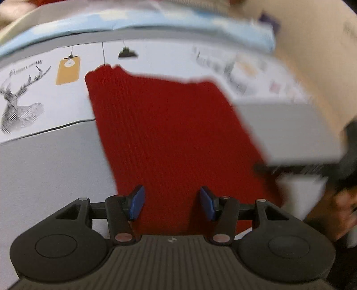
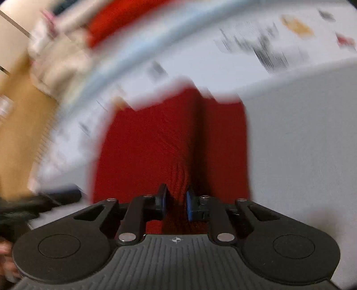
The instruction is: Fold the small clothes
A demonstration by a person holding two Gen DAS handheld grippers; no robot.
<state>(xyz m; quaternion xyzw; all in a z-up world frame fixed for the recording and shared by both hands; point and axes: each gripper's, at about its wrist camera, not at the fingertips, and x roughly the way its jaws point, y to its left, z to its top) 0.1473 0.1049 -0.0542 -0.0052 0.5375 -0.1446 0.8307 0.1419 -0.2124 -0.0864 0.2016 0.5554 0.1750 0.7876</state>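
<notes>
A red knitted garment (image 1: 169, 133) lies flat on the grey and white printed table cover (image 1: 44, 169). My left gripper (image 1: 171, 203) is open just above the garment's near edge, with its blue pads (image 1: 137, 200) apart. In the blurred right wrist view the same red garment (image 2: 156, 151) shows a lengthwise crease. My right gripper (image 2: 176, 204) is nearly closed, with a fold of the red knit pinched between its blue pads (image 2: 189, 206).
The cover carries a deer drawing (image 1: 17, 104), an orange tag print (image 1: 68, 70) and other prints. The other gripper and hand (image 1: 343, 178) show at the right edge. A beige wall or furniture (image 2: 20, 138) and another red cloth (image 2: 116, 20) lie beyond the table.
</notes>
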